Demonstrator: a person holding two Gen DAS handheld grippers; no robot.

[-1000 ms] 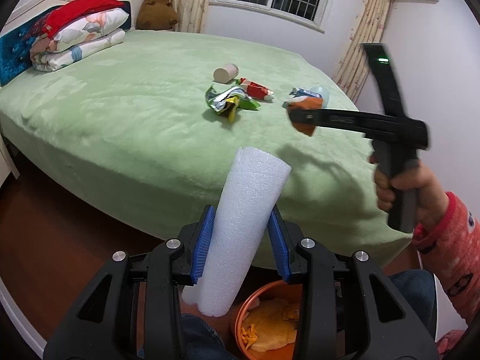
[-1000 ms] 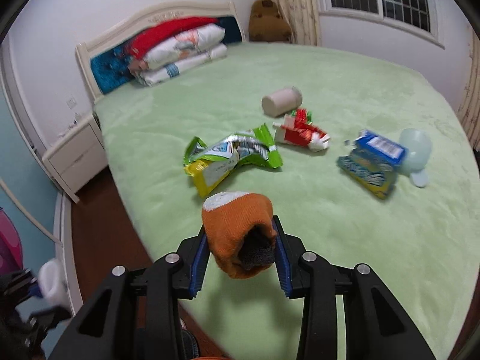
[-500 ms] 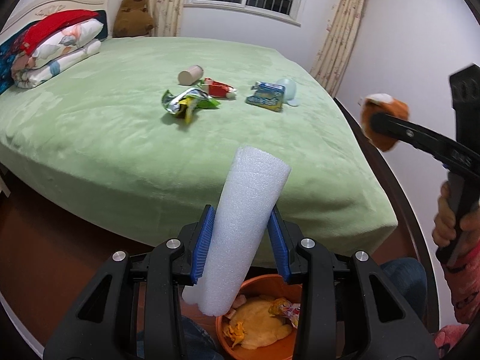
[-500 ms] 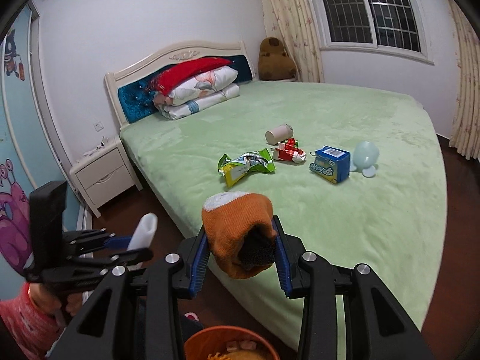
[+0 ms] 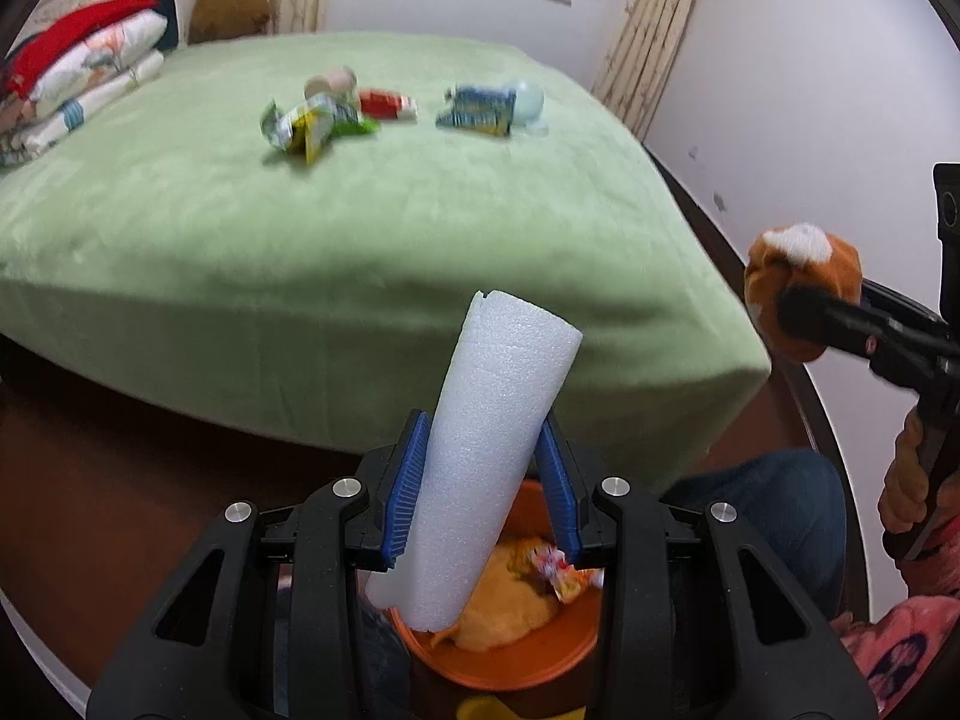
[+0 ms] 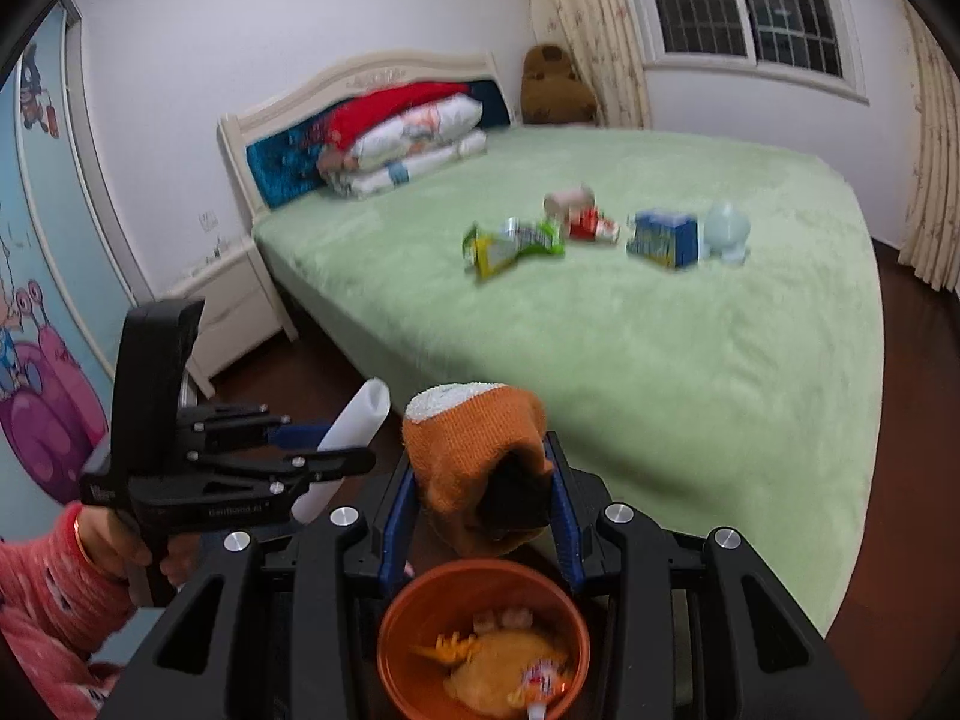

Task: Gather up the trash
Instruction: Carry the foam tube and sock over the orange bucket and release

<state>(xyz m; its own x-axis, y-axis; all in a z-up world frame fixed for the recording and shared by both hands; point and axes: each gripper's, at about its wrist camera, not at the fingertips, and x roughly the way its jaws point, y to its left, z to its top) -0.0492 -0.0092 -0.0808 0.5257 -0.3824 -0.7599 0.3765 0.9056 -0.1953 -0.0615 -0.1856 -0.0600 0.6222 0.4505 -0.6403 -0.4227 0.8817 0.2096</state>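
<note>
Two loaded hand-held grippers (image 5: 483,483) (image 6: 483,507) above orange bin (image 6: 408,618)

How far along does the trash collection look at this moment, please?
Partly done: the orange bin already holds wrappers. In hand: the left hand-held gripper clamps a white foam tube and the right hand-held gripper an orange sock, both above the bin. Left on the bed: green wrapper, red packet, blue box, paper roll.

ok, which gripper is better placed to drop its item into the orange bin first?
Left, probably. The left gripper holds the foam tube with its lower end over the orange bin. The right gripper holds the orange sock just behind the rim.
</note>
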